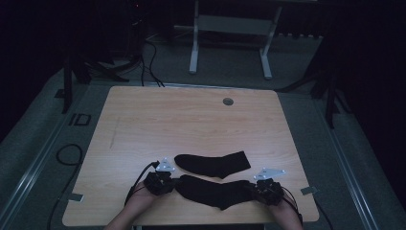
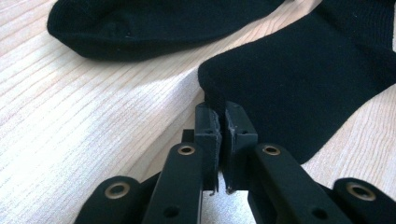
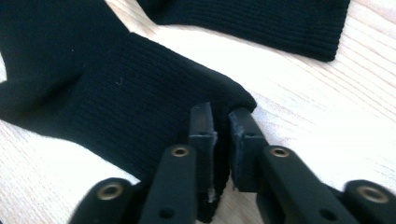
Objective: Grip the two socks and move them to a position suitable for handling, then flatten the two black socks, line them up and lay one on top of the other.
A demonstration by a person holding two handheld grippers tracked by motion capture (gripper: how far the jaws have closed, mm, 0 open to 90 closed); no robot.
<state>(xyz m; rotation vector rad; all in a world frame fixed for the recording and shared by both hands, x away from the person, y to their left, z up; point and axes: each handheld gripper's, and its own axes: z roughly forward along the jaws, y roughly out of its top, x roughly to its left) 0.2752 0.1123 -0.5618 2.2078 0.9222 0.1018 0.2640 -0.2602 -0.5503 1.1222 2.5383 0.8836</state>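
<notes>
Two black socks lie near the front of the wooden table [image 1: 191, 120]. The far sock [image 1: 213, 163] rests flat by itself. The near sock [image 1: 215, 191] stretches between my grippers. My left gripper [image 1: 168, 182] is shut on its toe end [image 2: 219, 100], the jaws pinching the fabric edge. My right gripper [image 1: 256, 188] is shut on the ribbed cuff end [image 3: 219, 107], with cloth squeezed between the jaws. The far sock's toe [image 2: 140, 28] appears beyond the left gripper [image 2: 222, 116], and its cuff [image 3: 261, 18] beyond the right gripper [image 3: 223, 119].
A round grey cable hole [image 1: 228, 101] sits near the table's far edge. Beyond the table stands a white desk frame [image 1: 230, 43] on dark carpet, with cables [image 1: 148, 62] on the floor. The table's back half is bare wood.
</notes>
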